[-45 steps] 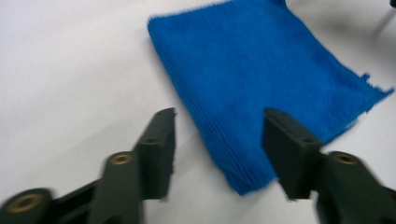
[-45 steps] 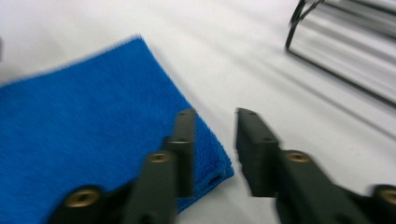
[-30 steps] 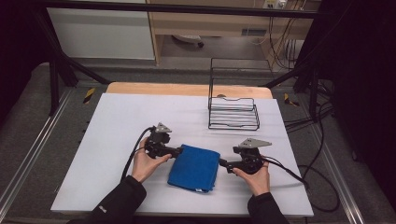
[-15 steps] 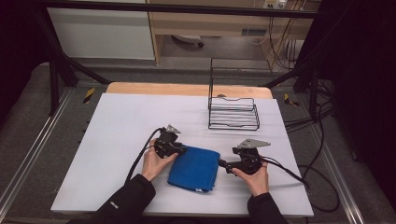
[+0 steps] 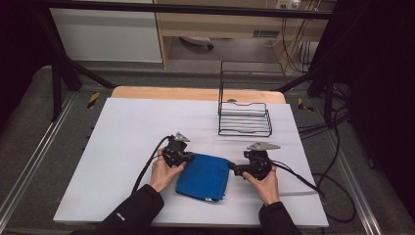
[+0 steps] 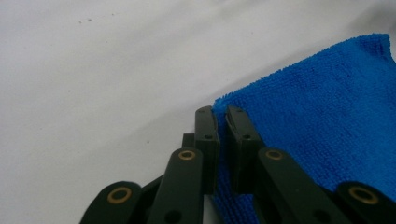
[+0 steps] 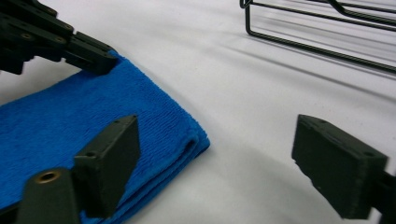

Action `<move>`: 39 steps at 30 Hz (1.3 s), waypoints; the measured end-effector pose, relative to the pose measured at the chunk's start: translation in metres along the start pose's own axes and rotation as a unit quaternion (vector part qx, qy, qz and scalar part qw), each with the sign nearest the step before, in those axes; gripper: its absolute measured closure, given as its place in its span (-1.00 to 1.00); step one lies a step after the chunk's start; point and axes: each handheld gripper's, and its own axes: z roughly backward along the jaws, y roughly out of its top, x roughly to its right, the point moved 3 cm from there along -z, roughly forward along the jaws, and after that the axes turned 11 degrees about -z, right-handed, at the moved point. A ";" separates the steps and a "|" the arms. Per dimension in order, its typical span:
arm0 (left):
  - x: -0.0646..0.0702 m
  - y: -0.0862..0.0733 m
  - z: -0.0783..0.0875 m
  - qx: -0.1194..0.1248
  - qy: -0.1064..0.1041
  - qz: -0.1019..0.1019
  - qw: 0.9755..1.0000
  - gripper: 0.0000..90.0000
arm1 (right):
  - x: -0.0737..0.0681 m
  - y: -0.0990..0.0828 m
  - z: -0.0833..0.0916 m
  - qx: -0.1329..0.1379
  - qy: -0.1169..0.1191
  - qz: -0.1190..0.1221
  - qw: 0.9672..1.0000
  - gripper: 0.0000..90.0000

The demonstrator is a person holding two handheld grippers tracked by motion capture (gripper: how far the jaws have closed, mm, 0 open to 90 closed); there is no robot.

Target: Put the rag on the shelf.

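A folded blue cloth (image 5: pixel 203 177) lies near the front of the white table (image 5: pixel 122 127). My left gripper (image 5: pixel 191 156) is at its far left corner. In the left gripper view its jaws (image 6: pixel 221 116) have just been closing and now pinch the edge of the blue cloth (image 6: pixel 327 107). My right gripper (image 5: pixel 232 170) stands open at the cloth's right side. In the right gripper view one jaw of the right gripper (image 7: pixel 217 130) hangs over the cloth (image 7: pixel 70 121) and the other over bare table, the folded corner between them untouched. The left gripper (image 7: pixel 100 58) shows there on the far corner.
A black wire rack (image 5: pixel 244 120) stands on the table behind the right gripper, and its lower bars (image 7: pixel 327 28) show in the right gripper view. Cables trail from both grippers toward the front and right. Dark frame posts flank the table.
My left gripper has shifted right onto the cloth's far left corner and its jaws have closed on the edge. The right gripper has stayed in place, open.
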 end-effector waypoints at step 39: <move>-0.006 0.000 0.017 0.045 -0.020 0.017 0.999 0.91 | -0.009 0.003 -0.022 -0.042 0.042 -0.082 0.995 0.91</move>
